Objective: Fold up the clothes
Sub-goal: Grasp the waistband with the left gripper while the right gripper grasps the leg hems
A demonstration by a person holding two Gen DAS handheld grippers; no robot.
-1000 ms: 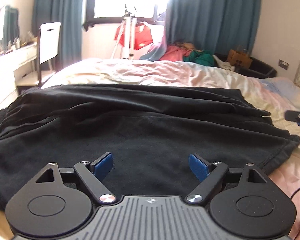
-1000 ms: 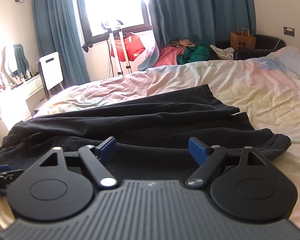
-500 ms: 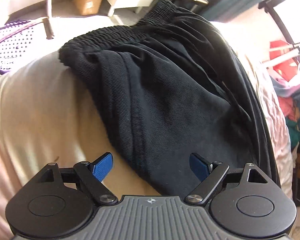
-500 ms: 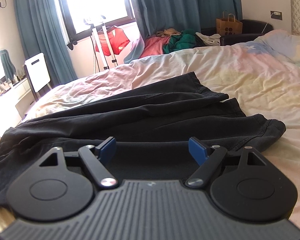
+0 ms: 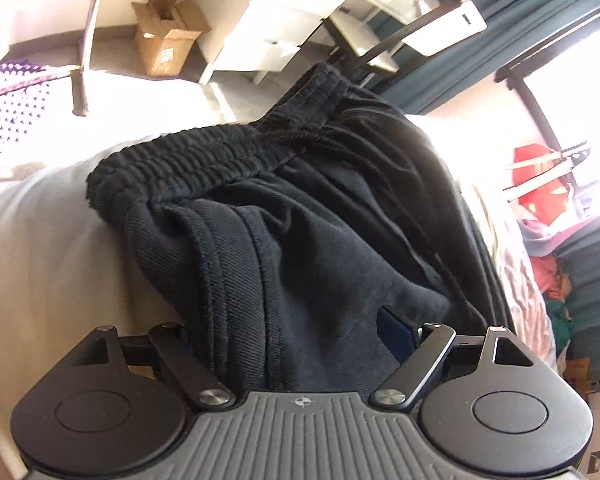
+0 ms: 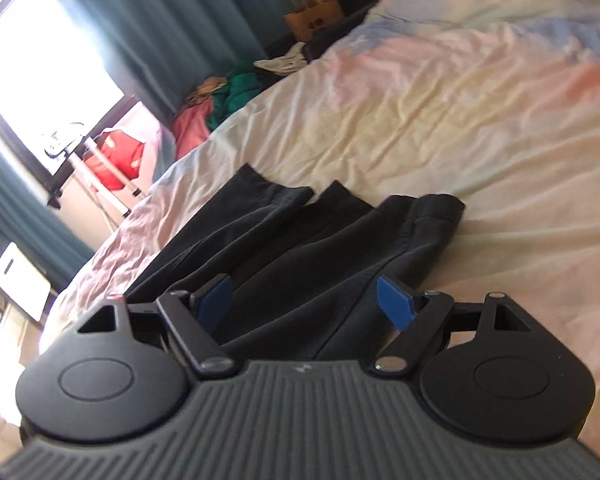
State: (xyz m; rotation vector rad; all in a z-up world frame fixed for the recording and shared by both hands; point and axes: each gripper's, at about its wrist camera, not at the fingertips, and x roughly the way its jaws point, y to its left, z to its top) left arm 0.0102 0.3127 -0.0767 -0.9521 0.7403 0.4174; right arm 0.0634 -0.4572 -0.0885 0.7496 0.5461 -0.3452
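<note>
On a sunlit bed [image 6: 480, 128] black trousers [image 5: 300, 248] lie half folded, waistband near the mattress edge. The left gripper [image 5: 288, 336] is closing around the fabric edge without pinching yet; the right gripper [image 6: 306, 304] hovers apart over the leg ends. The step looks like taking hold for a fold: both must clamp first. A cardboard box [image 5: 166, 36] stands open on the floor, contents unclear.

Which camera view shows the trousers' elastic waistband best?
The left wrist view: the ribbed waistband lies close and sharp across the bed's edge. The right wrist view shows only the black trousers' hem end, no waistband.

cardboard box [image 5: 165, 34] on floor | paper bag [image 6: 313, 20] by curtains [image 6: 172, 12] | white chair [image 5: 440, 26]
</note>
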